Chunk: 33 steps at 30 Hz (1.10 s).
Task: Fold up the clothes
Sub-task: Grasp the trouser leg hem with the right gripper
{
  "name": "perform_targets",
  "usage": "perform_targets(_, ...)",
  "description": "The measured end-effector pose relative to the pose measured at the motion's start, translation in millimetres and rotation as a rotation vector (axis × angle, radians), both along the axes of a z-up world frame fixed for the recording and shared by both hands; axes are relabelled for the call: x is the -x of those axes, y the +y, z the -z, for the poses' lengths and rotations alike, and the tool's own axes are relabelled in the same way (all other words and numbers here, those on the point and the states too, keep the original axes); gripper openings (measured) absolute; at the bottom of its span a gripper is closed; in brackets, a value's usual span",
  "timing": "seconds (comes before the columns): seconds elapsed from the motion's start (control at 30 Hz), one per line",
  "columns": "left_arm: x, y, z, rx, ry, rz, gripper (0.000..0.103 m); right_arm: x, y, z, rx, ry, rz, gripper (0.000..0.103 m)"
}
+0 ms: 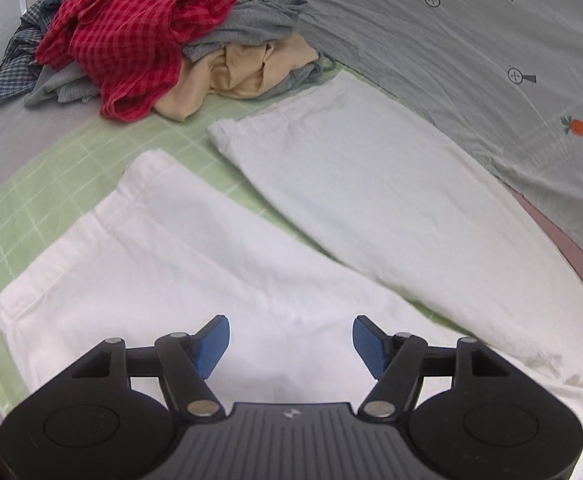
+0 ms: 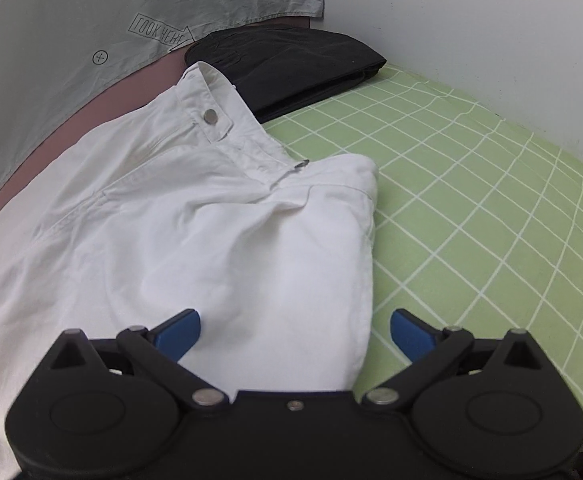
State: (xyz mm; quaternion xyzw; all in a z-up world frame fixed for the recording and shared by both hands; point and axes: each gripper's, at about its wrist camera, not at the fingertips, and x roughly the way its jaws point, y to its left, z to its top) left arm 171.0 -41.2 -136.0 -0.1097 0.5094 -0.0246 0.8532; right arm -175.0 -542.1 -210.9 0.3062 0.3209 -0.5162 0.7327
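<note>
- At 6 o'clock in each wrist view, the left hand-held gripper (image 1: 290,344) and right hand-held gripper (image 2: 294,334) hang released, holding nothing, probably poised to start a fold.
- Under them the white trousers (image 2: 211,216) lie flat on the bed (image 2: 471,184), legs splayed.
- Toward 11 o'clock waits an unfolded clothes pile (image 1: 139,36); a dark item (image 2: 287,68), seemingly folded, sits beyond the waistband.
</note>
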Motion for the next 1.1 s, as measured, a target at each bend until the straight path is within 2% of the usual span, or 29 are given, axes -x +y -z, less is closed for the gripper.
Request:
perform_targets(0.13,36,-2,6,-0.002,0.019,-0.013,0.069,21,-18,4,-0.019,-0.041,0.022,0.09)
perform_targets(0.2,53,-2,9,0.002,0.034,-0.027,0.069,27,-30,9,-0.055,-0.081,0.01,0.078)
perform_targets(0.27,67,0,11,0.002,0.045,-0.037,0.069,24,-36,14,-0.087,-0.096,-0.035,0.071)
perform_targets(0.4,93,4,9,-0.009,0.051,-0.054,0.069,9,-30,18,-0.072,0.004,-0.142,0.075)
perform_targets(0.47,100,7,9,-0.01,0.058,-0.062,0.069,12,-24,18,-0.059,0.009,-0.16,0.075)
perform_targets(0.53,106,10,10,-0.002,0.066,-0.076,0.069,14,-20,17,-0.044,0.021,-0.177,0.068)
perform_targets(0.6,111,16,13,0.027,0.075,-0.104,0.069,15,-17,15,-0.016,0.078,-0.197,0.038)
perform_targets(0.7,114,25,18,0.048,0.081,-0.146,0.069,16,-13,12,0.032,0.143,-0.248,0.019)
perform_targets(0.8,112,36,21,0.041,0.08,-0.179,0.069,25,-8,11,0.044,0.177,-0.239,0.014)
perform_targets(0.97,104,66,26,0.044,0.072,-0.243,0.069,42,1,9,0.049,0.228,-0.193,0.013)
perform_targets(1.1,95,87,36,0.045,0.1,-0.276,0.069,55,7,7,0.05,0.264,-0.156,0.013)
